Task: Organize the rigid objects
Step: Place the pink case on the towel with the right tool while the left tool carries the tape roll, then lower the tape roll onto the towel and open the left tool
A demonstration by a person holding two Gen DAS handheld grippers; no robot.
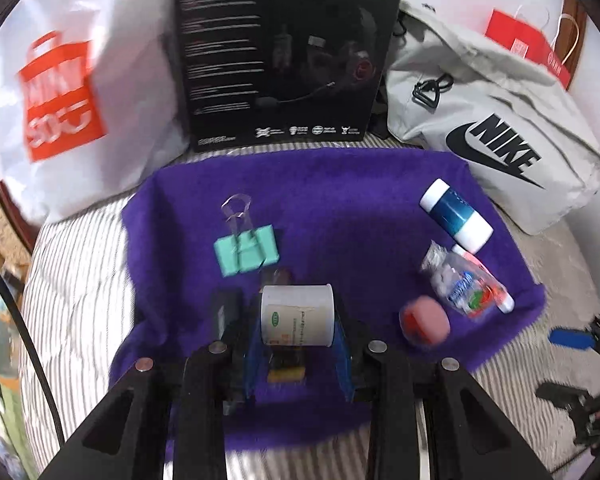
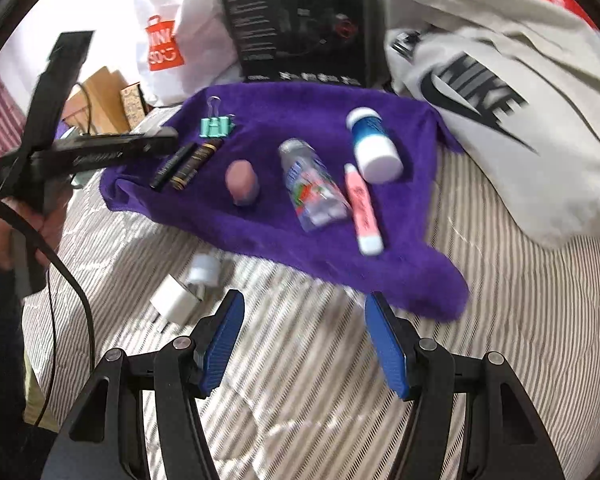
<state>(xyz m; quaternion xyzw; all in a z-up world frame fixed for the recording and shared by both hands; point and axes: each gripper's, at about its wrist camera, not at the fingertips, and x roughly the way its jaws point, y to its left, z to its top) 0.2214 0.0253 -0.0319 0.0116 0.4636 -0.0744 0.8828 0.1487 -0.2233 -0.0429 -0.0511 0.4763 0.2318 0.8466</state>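
Left gripper (image 1: 298, 320) clenched on white jar (image 1: 297, 315), held above purple towel (image 1: 340, 184); right gripper (image 2: 304, 340) released, empty, over striped bed (image 2: 500, 320).

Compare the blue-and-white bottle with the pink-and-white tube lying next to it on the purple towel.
The blue-and-white bottle is short and fat; the pink-and-white tube is slim and long. The bottle has a blue middle with white ends; the tube is pink with one white cap at its near end. Both lie on their sides on the purple towel, side by side at its right.
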